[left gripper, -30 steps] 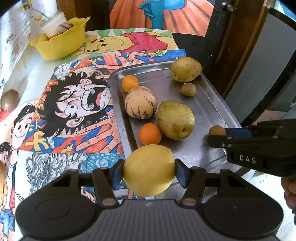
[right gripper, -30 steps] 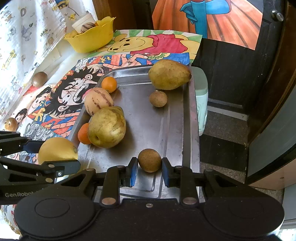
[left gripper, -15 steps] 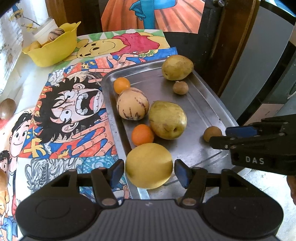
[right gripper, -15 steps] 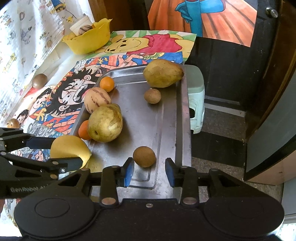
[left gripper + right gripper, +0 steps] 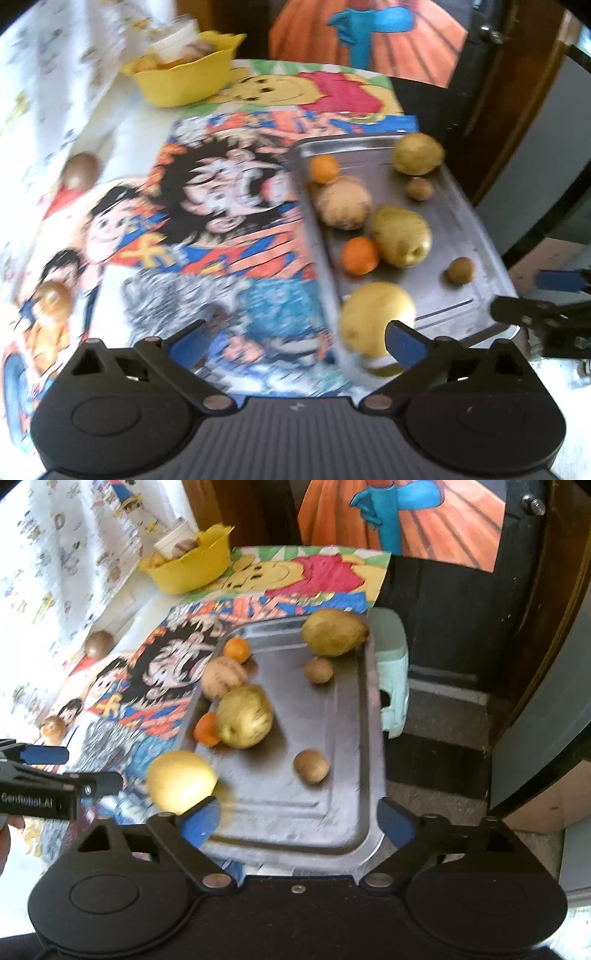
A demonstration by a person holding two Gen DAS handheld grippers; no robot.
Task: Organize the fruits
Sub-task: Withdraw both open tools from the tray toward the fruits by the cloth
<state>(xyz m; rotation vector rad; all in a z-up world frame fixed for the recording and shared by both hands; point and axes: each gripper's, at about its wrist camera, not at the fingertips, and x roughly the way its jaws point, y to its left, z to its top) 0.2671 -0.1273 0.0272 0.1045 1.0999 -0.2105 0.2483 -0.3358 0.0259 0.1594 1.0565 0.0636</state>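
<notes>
A steel tray (image 5: 461, 229) (image 5: 332, 720) holds several fruits. A large yellow fruit (image 5: 376, 321) (image 5: 181, 781) rests free on its near left corner, just behind one pad of my left gripper (image 5: 295, 345) (image 5: 55, 771). That gripper's jaws are opening wide, with only the cartoon mat between the pads. A small brown fruit (image 5: 311, 766) (image 5: 460, 270) lies loose on the tray ahead of my right gripper (image 5: 299, 821) (image 5: 535, 297). Its jaws are also opening and grip nothing. Two oranges (image 5: 360, 256) (image 5: 324, 168), a big pear (image 5: 400, 236) and a striped melon (image 5: 343, 202) sit along the tray's left side.
A far pear (image 5: 334, 631) and another small brown fruit (image 5: 318, 670) lie at the tray's back. A yellow bowl (image 5: 184, 81) stands at the far end of the table. Two brown fruits (image 5: 81, 168) (image 5: 53, 301) lie on the left. A pale green stool (image 5: 391, 686) stands beyond the tray's right edge.
Both grippers have opened and let go: the yellow fruit and the small brown fruit now lie on the tray. Both grippers have pulled up and back, and the left one has shifted left.
</notes>
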